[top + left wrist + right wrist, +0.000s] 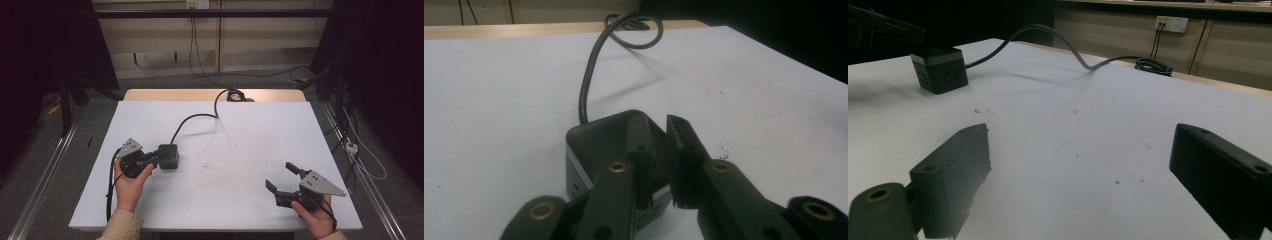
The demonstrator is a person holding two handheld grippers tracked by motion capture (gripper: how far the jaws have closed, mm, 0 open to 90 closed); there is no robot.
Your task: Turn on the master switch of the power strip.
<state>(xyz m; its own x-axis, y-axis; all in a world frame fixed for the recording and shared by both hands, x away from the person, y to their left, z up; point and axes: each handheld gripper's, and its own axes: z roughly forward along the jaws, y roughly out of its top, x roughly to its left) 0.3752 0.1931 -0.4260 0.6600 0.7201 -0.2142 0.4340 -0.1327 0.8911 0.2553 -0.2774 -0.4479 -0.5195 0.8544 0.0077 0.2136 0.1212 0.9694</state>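
High view: the left gripper (152,160) lies at the near left of the white table (250,135), its tips right at the black power cube (168,156), whose cord (192,119) runs back toward the far edge and ends in a coil there. Left gripper view looks along nearly closed jaws, a thin gap between them, sitting over the cube's (599,140) top edge; nothing is plainly pinched between them. At the near right, the right gripper (281,178) rests with its jaws spread wide and empty over bare tabletop, well apart from the cube.
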